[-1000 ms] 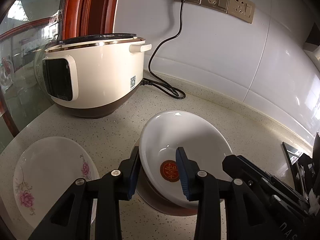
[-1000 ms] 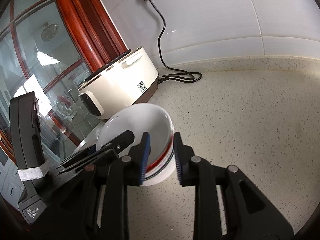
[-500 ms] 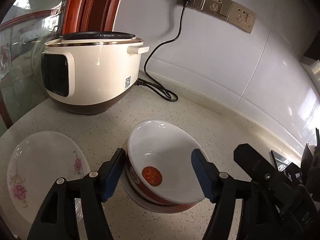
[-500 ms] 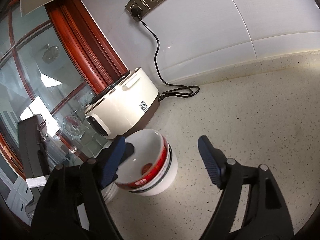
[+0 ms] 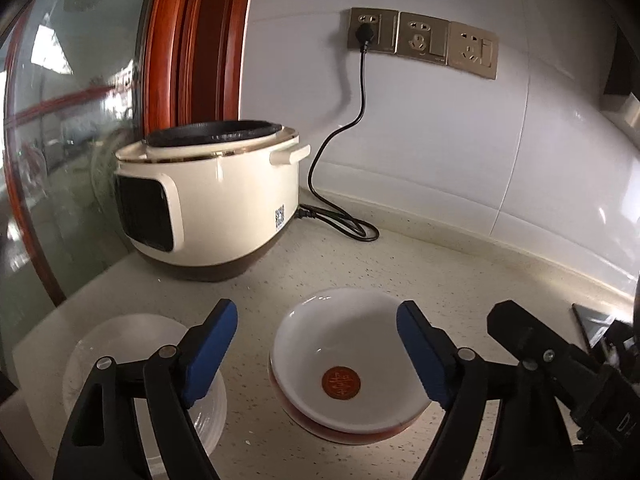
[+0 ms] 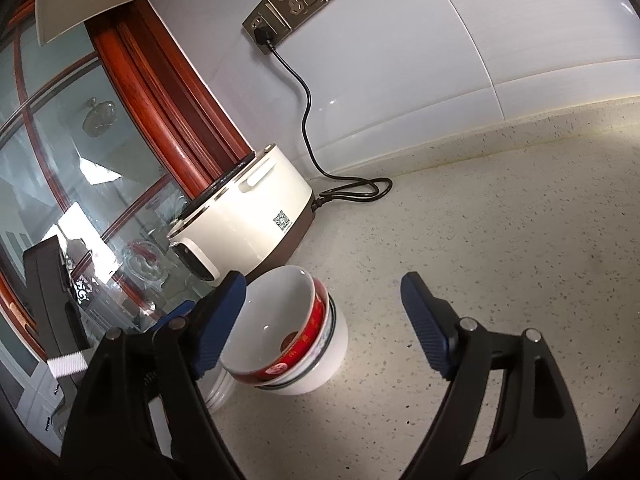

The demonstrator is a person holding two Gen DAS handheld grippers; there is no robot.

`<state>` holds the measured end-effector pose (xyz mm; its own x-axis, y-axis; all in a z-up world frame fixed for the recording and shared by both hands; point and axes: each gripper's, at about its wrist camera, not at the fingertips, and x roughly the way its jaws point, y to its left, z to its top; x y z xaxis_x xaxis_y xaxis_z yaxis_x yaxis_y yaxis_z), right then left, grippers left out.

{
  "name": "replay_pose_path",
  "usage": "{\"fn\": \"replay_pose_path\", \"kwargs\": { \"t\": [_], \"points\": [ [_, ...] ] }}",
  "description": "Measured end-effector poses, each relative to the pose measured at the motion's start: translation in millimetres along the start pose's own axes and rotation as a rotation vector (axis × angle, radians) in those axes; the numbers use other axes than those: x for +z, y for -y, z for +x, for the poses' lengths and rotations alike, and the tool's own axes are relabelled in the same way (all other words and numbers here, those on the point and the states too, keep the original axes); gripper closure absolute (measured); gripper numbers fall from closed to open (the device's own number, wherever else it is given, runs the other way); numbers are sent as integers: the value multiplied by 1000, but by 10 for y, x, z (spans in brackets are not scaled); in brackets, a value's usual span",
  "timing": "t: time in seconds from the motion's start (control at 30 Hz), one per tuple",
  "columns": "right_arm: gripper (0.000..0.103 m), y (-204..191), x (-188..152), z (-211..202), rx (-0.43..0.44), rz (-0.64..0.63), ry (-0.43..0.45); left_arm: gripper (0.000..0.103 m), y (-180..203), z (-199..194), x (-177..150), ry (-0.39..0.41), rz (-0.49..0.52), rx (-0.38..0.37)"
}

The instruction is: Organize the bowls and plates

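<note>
A red-and-white bowl with a red seal mark inside sits nested in a stack of bowls on the speckled counter. A white plate stack lies to its left, partly behind my left fingers; its edge shows in the right wrist view. My left gripper is open and empty, raised above and back from the bowl. My right gripper is open and empty, drawn back from the bowl stack.
A cream rice cooker stands behind the dishes, its black cord coiled on the counter and plugged into a wall socket. A glass door with a red wooden frame is at the left. White tiled wall behind.
Both grippers opened and let go of the red-and-white bowl, which now rests in the stack. Both have pulled up and back from it.
</note>
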<state>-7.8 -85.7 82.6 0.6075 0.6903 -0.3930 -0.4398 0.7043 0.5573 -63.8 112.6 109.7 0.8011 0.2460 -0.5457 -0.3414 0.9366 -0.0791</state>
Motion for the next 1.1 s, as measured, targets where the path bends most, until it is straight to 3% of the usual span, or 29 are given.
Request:
{"fn": "replay_pose_path", "kwargs": {
  "t": [0.37, 0.73, 1.1],
  "points": [
    [14, 249, 83, -183, 16, 73, 14, 19, -173, 143, -2, -132, -117, -146],
    [13, 391, 112, -176, 40, 142, 6, 19, -299, 146, -16, -159, -166, -184],
    [12, 199, 7, -16, 46, 64, -38, 19, -411, 418, -52, -286, -228, -217]
  ]
}}
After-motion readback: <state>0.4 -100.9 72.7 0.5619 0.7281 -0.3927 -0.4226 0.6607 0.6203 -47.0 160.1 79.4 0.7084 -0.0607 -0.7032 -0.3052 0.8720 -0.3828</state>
